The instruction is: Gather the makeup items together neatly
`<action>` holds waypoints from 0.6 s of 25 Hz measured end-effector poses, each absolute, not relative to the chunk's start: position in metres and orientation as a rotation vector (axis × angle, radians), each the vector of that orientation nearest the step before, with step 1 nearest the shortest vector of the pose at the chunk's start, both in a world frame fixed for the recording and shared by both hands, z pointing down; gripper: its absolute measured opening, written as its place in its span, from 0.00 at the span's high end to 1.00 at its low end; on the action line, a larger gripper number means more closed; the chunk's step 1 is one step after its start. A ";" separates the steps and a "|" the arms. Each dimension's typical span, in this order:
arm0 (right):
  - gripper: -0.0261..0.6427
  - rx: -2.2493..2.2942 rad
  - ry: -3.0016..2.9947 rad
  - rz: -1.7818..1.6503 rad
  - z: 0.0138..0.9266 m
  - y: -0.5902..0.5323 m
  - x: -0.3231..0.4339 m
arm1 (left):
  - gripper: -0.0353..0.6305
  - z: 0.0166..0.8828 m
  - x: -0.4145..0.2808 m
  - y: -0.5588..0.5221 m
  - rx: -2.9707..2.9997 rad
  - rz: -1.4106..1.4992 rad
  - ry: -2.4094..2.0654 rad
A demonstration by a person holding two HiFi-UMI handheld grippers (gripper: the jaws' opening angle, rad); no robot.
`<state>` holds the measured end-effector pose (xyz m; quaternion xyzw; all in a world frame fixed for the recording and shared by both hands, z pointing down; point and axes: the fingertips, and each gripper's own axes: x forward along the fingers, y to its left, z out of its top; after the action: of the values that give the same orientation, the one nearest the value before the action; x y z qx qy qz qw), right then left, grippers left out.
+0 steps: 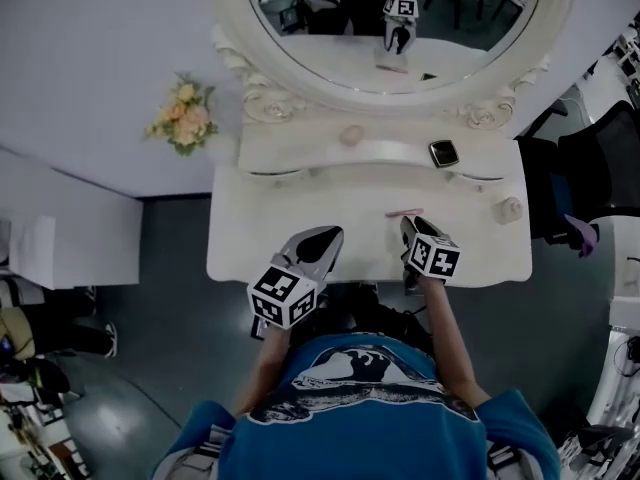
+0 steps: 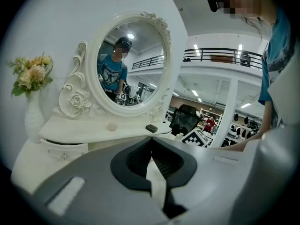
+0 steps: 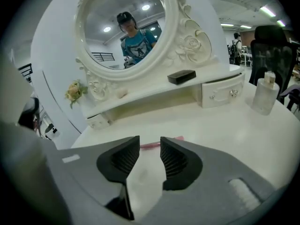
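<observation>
Seemingly at the approach step, the right hand-held gripper (image 1: 408,230), jaws narrowly apart and empty, faces the pink stick (image 3: 150,145) lying on the table (image 1: 260,238) just ahead, so moving over it should come next; the left hand-held gripper (image 2: 151,142) is closed on nothing.

Mirror (image 1: 330,53): top cut off at 12 o'clock edge, head view. Pink item (image 1: 404,212) on bench (image 1: 260,238) is too small to ID. In right gripper view it sits partly behind right gripper (image 3: 150,142) jaws' tips, so full length not seen. Pale round thing (image 1: 351,135) on shelf, approx 12 o'clock from left gripper (image 1: 322,240): can't tell what. Left gripper view: gripper body blocks most of bench front. Bottle (image 3: 265,93) at 3 o'clock is soft, label unreadable. Person (image 1: 350,408) cut off at 6 o'clock edge.
</observation>
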<state>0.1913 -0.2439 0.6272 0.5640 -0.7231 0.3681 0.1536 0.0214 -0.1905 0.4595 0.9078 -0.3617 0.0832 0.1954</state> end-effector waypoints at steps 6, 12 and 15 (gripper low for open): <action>0.64 1.576 -1.946 1.070 0.663 -0.264 0.203 | 0.93 0.463 0.020 -0.197 2.481 0.254 -1.132; 0.63 1.504 -1.967 1.021 0.668 -0.282 0.202 | 0.93 0.470 0.030 -0.198 2.440 0.267 -1.181; 0.63 1.421 -2.002 0.913 0.669 -0.287 0.196 | 0.93 0.473 0.030 -0.197 2.413 0.279 -1.218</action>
<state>0.1962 -0.2865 0.6693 0.5242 -0.7384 0.3366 0.2583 0.0297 -0.1973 0.4734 0.8681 -0.4383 0.1003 0.2104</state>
